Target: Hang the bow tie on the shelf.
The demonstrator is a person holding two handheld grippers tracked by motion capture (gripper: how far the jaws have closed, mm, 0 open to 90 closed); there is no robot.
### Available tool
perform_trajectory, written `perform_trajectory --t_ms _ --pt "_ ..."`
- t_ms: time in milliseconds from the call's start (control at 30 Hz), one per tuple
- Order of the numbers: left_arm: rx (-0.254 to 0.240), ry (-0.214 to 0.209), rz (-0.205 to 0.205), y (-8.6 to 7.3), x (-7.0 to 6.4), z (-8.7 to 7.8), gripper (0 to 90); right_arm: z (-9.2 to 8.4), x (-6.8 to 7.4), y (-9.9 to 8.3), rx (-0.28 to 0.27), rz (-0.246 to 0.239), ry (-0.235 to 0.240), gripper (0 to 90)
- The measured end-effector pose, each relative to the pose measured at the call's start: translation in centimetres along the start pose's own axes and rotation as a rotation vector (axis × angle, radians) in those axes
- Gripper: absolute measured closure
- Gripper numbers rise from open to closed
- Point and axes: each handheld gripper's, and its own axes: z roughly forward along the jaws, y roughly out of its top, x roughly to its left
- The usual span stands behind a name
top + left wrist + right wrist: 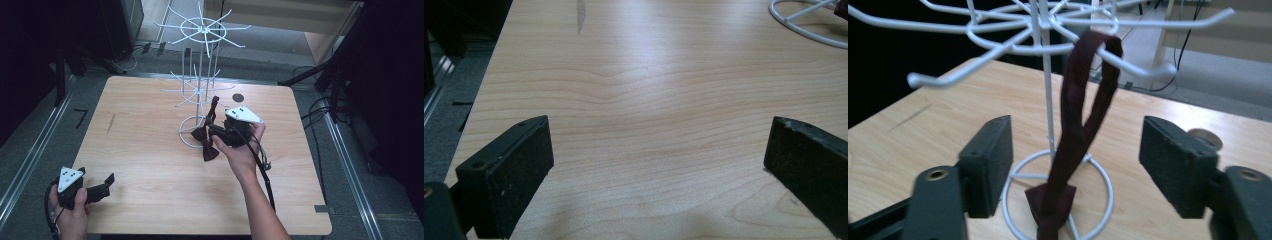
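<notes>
With the strap of the dark red bow tie (1083,125) looped over a lower arm of the white wire display rack (1043,100), centre of the right gripper view, the hanging step looks done; the right gripper (1075,160) has its jaws apart, strap between them untouched. Bow knot rests on the rack's ring base. Left gripper (659,160) open over bare table (634,90), lower left of high view. Next: back the right gripper away without snagging the strap.

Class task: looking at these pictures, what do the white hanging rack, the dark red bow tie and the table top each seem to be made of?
Rack: thin bent rods, glossy white, probably coated metal wire.
Bow tie: soft matte strap draping over a hook, likely woven fabric.
Table top: pale grain lines with slight sheen, wood or wood-look laminate.
</notes>
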Motion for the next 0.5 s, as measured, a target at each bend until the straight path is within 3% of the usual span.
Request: perform_trajectory --t_ms 500 --pt "-0.001 0.001 0.0 0.0 0.0 0.0 0.1 -2.9 -3.6 -2.9 0.019 0.058 -0.01 18.2"
